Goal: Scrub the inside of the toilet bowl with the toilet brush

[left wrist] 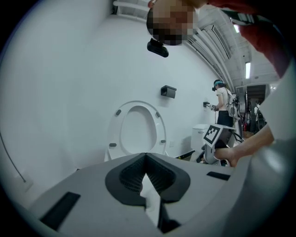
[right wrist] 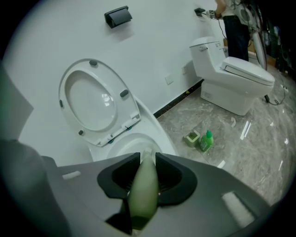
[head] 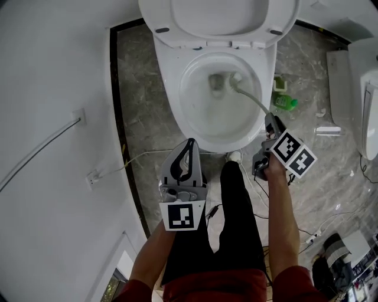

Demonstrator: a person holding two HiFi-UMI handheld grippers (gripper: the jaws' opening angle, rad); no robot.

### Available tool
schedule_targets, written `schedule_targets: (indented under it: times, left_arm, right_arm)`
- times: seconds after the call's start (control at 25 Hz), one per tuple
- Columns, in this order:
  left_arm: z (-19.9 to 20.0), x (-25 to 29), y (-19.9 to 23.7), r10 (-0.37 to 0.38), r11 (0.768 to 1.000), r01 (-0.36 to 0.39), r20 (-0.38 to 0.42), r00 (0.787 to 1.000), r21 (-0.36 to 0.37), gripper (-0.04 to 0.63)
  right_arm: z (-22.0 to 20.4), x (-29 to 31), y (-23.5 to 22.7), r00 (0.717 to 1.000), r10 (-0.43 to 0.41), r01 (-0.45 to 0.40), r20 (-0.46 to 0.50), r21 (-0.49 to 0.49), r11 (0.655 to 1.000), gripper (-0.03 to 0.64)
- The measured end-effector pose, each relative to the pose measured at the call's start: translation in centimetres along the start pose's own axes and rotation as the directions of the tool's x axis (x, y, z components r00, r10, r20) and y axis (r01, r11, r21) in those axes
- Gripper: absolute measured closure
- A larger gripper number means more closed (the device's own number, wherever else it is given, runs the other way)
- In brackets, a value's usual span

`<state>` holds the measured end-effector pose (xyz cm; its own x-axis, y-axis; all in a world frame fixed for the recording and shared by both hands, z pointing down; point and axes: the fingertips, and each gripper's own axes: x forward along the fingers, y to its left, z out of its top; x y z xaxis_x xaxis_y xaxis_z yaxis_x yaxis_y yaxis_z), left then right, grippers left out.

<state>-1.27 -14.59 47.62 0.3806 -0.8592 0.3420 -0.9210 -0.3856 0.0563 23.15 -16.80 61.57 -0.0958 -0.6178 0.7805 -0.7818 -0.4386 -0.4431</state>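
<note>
**Hidden or unclear**
- The near end of the toilet brush [head: 251,95] handle is covered by the right tongs [right wrist: 147,172].
- The brush head lies at the bottom of the toilet bowl [head: 195,112]. Its bristles are hard to make out there.
- A second toilet [right wrist: 233,76] stands far right. In the head view the frame edge cuts it off.
- The print on the green bottle [right wrist: 206,141] is too small to read.

**Tongs state**
- The right tongs are clamped on the pale green brush handle. The handle runs from the jaws down and leftward into the bowl.
- The left tongs [head: 189,147] have their jaws together with nothing between them. They are held near the front rim of the bowl, left of the person's black-trousered leg [head: 236,218].

**Count**
- Toilets: two.
- Toilet brush: one.
- Seat [head: 218,15]: one, raised.
- Green bottle: one.
- Small square green pot [right wrist: 191,137]: one. It stands just beside the bottle on the marble floor [head: 142,100], right of the bowl.
- Black wall fixture [right wrist: 118,16]: one.
- Tongs: two.
- Second person [left wrist: 224,105]: one, standing far off at the right in the left gripper view.
</note>
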Motion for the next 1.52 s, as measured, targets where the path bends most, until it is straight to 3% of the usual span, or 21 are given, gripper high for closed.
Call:
schedule_targets:
  times: [0.16,0.32,0.48,0.64,0.84,0.96,1.12,1.32,1.52]
  left_arm:
    - [1.8,-1.1,-0.1,0.011,1.0,-0.011,0.0,1.0,-0.004,0.591]
    - [3.7,-2.7,0.0,0.024,1.0,-0.024,-0.005,1.0,-0.014,0.591]
    - [5.6,-4.7,0.0,0.035,0.999,-0.035,-0.019,0.999,-0.033,0.591]
    - [7.7,-6.7,0.1,0.034,0.998,-0.035,-0.022,0.999,-0.042,0.591]
    - [10.2,-8.6,1.2,0.066,0.996,-0.069,-0.06,0.996,-0.05,0.591]
    - [12.4,-8.5,2.3,0.095,0.993,-0.101,-0.081,0.992,-0.065,0.591]
    - [16.7,-9.5,2.9,0.1,0.99,-0.105,-0.052,0.994,-0.098,0.59]
    - [24.1,-11.5,3.1,0.091,0.989,-0.087,0.034,0.995,-0.117,0.591]
    - [32.8,-11.7,3.5,0.069,0.994,-0.052,0.182,0.981,-0.096,0.591]
  right_arm:
    - [-2.1,-0.3,0.1,0.998,-0.043,0.034,-0.05,-0.174,0.984,0.502]
    - [-5.3,-0.8,0.6,0.991,-0.084,0.036,-0.107,-0.388,0.921,0.503]
    - [-9.3,-2.5,1.4,0.973,-0.1,-0.012,-0.207,-0.481,0.877,0.502]
    - [-10.7,-6.0,4.0,0.969,-0.084,-0.059,-0.231,-0.55,0.833,0.503]
    - [-9.4,-12.3,9.0,0.984,-0.01,-0.102,-0.175,-0.619,0.779,0.503]
    - [-5.4,-16.2,12.4,0.996,0.061,-0.09,-0.066,-0.652,0.753,0.502]
    - [-0.3,-22.6,16.5,0.983,0.163,-0.068,0.083,-0.661,0.747,0.502]
    - [6.4,-31.4,21.7,0.915,0.293,-0.03,0.277,-0.677,0.736,0.502]
    - [13.8,-38.3,26.7,0.778,0.402,0.076,0.482,-0.709,0.701,0.502]
